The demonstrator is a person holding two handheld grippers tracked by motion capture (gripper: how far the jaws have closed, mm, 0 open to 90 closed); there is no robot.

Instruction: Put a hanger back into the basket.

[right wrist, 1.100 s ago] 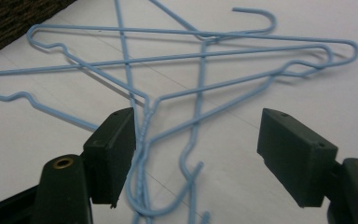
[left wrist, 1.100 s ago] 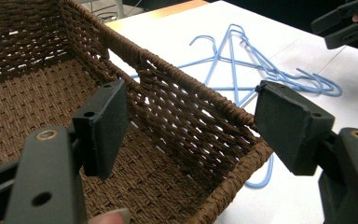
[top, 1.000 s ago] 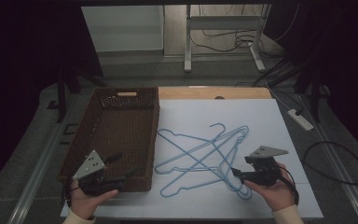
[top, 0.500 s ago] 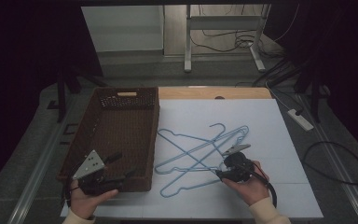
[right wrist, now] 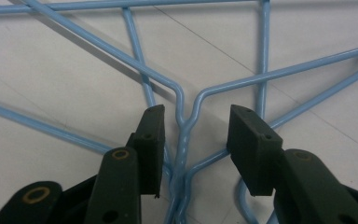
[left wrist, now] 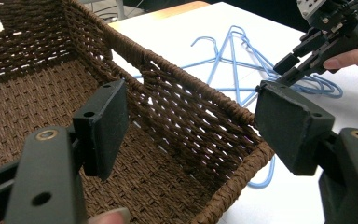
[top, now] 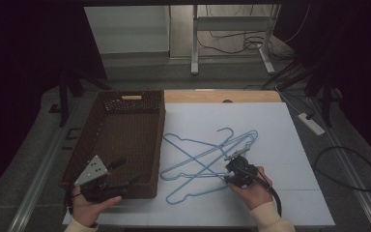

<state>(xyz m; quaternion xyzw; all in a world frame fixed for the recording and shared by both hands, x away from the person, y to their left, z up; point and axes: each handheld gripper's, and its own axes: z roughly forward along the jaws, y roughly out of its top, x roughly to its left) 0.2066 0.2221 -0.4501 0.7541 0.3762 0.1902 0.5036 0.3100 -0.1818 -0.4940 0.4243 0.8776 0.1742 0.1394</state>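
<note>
We are straddling the twisted neck of a blue wire hanger (right wrist: 182,140), lower centre, with the right gripper (right wrist: 193,144) agape. It looks light, stiff, slippery; the neck suits best. Our left gripper (left wrist: 191,116) is gaping beside the wicker basket (top: 125,145).

The right claw (top: 233,163) is brought in from the bench's right side — it is now lowered over the blue hangers (top: 207,157), tipped forward, its jaws spread on either side of a twisted hanger neck (right wrist: 182,140) — not yet closed.
</note>
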